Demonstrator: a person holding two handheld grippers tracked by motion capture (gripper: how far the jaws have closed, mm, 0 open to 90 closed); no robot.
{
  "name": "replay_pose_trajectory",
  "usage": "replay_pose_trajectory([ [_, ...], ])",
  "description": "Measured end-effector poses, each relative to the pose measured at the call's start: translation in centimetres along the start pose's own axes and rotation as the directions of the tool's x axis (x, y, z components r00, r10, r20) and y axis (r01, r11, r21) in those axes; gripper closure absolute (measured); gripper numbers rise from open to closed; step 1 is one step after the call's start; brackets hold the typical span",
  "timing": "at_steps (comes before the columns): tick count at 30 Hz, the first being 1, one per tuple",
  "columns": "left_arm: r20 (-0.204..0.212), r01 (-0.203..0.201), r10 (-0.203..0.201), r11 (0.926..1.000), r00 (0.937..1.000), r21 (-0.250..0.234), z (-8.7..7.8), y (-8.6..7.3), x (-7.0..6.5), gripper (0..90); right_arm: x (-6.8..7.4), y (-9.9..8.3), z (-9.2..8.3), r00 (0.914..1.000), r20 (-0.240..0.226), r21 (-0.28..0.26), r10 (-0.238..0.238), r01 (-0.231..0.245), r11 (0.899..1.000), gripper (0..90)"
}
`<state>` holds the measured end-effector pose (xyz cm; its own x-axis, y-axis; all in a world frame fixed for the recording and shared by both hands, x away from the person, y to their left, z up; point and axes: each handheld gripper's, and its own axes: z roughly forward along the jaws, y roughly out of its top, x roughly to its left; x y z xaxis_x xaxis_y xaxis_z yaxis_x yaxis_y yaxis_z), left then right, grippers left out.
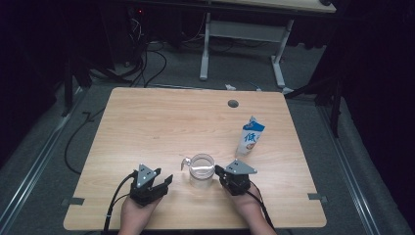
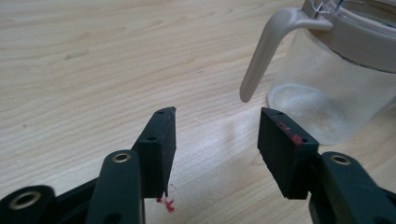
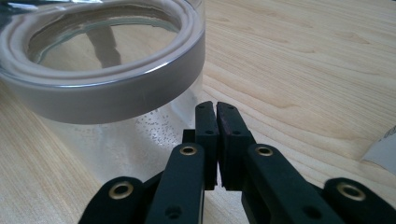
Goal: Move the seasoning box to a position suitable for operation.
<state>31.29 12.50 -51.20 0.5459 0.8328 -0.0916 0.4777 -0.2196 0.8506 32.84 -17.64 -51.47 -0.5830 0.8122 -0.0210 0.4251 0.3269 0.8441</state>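
A clear glass jug [image 1: 201,170] with a beige rim and a curved beige handle [image 2: 264,50] stands near the table's front middle. My left gripper [image 1: 164,182] sits to the jug's left, open, with nothing between its jaws; in the left gripper view [image 2: 217,128] the handle hangs just beyond them. My right gripper [image 1: 219,170] is at the jug's right side, shut, its jaws pressed together with nothing between them. In the right gripper view [image 3: 215,106] the tips sit right by the jug's wall [image 3: 135,135]. A blue and white carton [image 1: 250,136] stands upright behind the right gripper.
The wooden table [image 1: 161,122] has a round cable hole [image 1: 233,104] at its far side. Beyond the table, on the grey floor, stand a white desk frame [image 1: 242,34] and cables. Bare wood spreads to the left and behind the jug.
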Motion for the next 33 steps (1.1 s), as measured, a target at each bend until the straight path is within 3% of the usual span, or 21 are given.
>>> replay_pose_trajectory([
  [5,0.023,-0.009,0.009,0.9999,0.9997,0.014,0.1,0.3,0.0,46.8,-0.5,-0.2,-0.5,0.9999,-0.009,-0.002,0.015,-0.015,1.0,82.8],
  [9,0.039,-0.008,0.008,1.0,0.9992,-0.005,0.3,1.2,-0.2,47.1,-0.9,-0.7,-1.3,0.9995,0.0,0.0,0.032,-0.032,1.0,79.2],
  [17,0.111,-0.003,0.009,0.9986,0.9938,-0.053,0.4,3.3,-0.1,50.3,-1.9,-1.5,-2.6,0.9968,0.041,-0.007,0.068,-0.068,0.998,74.6],
  [19,0.103,-0.02,0.025,0.9985,0.9944,-0.052,0.4,3.5,-0.2,50.8,-2.0,-1.5,-2.7,0.9968,0.041,-0.002,0.069,-0.069,0.998,73.7],
  [20,0.095,-0.047,0.051,0.9977,0.9942,-0.048,0.6,4.1,-0.5,51.4,-2.1,-1.6,-2.9,0.996,0.049,-0.003,0.075,-0.075,0.997,73.7],
  [22,0.093,-0.055,0.06,0.9973,0.9939,-0.048,0.7,4.5,-0.8,53.1,-2.2,-1.7,-3.1,0.9954,0.053,0.003,0.079,-0.079,0.997,73.6],
  [30,0.082,-0.053,0.061,0.9946,0.9947,-0.089,1.1,5.8,-1.6,59.2,-2.5,-1.9,-3.6,0.994,0.059,0.002,0.092,-0.092,0.996,71.1],
  [33,0.081,-0.068,0.076,0.9927,0.9938,-0.1,1.2,6.3,-1.9,69.1,-2.6,-2.0,-3.7,0.9948,0.053,0.001,0.087,-0.087,0.996,71.2],
])
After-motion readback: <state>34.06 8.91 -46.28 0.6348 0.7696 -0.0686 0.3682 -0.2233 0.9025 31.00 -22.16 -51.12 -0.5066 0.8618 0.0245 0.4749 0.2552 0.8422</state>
